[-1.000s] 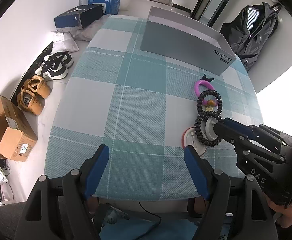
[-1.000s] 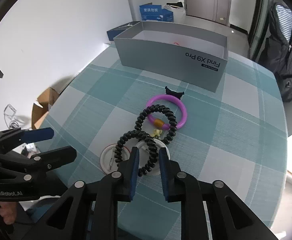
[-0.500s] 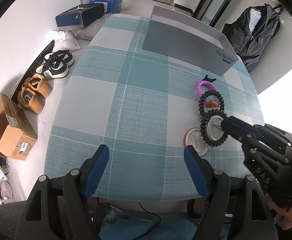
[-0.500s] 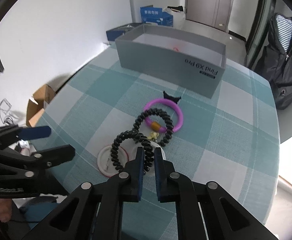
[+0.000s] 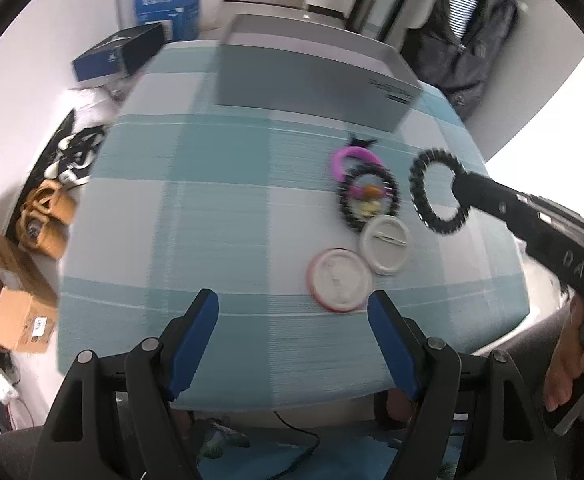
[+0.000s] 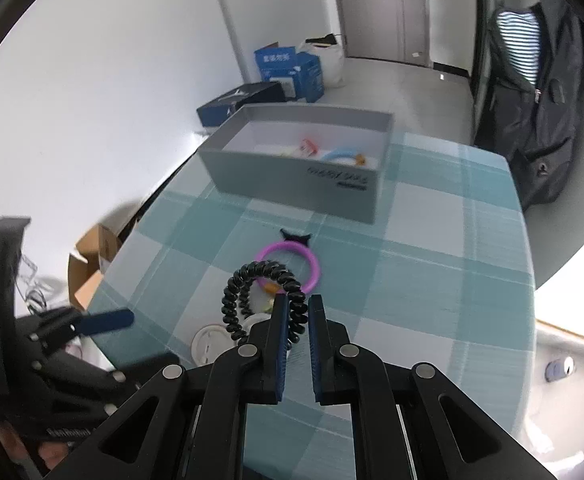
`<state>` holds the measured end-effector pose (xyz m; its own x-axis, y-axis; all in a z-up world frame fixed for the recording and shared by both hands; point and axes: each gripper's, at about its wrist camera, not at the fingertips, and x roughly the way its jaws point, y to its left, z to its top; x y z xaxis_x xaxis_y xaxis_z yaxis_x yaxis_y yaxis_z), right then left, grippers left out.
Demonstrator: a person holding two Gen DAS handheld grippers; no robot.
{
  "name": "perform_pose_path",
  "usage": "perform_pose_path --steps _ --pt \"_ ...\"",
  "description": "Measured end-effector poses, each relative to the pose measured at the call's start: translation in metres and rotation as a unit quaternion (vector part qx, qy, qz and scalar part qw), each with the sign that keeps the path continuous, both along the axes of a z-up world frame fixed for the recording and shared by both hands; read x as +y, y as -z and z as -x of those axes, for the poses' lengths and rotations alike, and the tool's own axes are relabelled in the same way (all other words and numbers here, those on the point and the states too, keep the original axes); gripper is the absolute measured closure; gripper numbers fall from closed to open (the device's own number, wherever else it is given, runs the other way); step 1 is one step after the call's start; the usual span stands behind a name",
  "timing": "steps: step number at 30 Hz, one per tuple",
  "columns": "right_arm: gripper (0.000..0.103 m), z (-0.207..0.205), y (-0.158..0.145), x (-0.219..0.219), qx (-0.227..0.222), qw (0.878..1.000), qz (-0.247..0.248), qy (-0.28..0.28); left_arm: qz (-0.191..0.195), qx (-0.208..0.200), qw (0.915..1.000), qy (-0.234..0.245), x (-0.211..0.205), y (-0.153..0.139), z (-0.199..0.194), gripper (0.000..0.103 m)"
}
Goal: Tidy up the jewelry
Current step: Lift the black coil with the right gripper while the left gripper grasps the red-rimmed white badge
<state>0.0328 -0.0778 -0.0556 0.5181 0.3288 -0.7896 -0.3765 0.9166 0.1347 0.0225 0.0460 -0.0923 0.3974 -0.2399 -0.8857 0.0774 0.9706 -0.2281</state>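
Right gripper [image 6: 295, 316], marked "DAS", pinches a black coil bracelet [image 6: 252, 292] above the checked table [image 5: 212, 200]. Left gripper [image 5: 292, 344] gapes wide, holding nothing. Box lettering blurred.

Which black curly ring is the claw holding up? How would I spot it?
Find the grey box on the checked table. In front lie a purple ring and two white round lids. The held black coil ring is pinched by the right gripper; its twin lies flat.
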Motion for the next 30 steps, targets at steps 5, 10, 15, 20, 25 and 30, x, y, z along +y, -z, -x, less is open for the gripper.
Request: perform_pose_path --steps 5,10,15,20,25,30 --pt "0.094 0.001 -0.006 -0.014 -0.003 1.0 -0.017 0.01 -0.015 -0.001 0.9997 0.018 -0.015 0.002 -0.002 0.03" --pt "0.094 0.003 -0.01 -0.027 -0.008 1.0 -0.024 0.013 -0.054 -0.007 0.9981 0.03 -0.028 0.005 -0.003 0.03" --pt "0.094 0.005 -0.014 -0.041 -0.009 0.999 -0.034 0.022 -0.087 -0.001 0.9957 0.031 -0.037 0.011 -0.003 0.03" --pt "0.094 0.007 -0.017 -0.052 -0.012 0.999 -0.041 0.032 -0.116 -0.002 0.9927 0.033 -0.042 0.012 -0.001 0.03" --pt "0.094 0.009 -0.02 -0.057 -0.014 0.998 -0.047 0.035 -0.109 0.0 0.9937 0.027 -0.043 0.011 0.001 0.034" --pt "0.094 0.011 -0.022 -0.058 -0.015 0.998 -0.045 0.036 -0.109 -0.012 0.9926 0.052 -0.056 0.007 0.001 0.061"
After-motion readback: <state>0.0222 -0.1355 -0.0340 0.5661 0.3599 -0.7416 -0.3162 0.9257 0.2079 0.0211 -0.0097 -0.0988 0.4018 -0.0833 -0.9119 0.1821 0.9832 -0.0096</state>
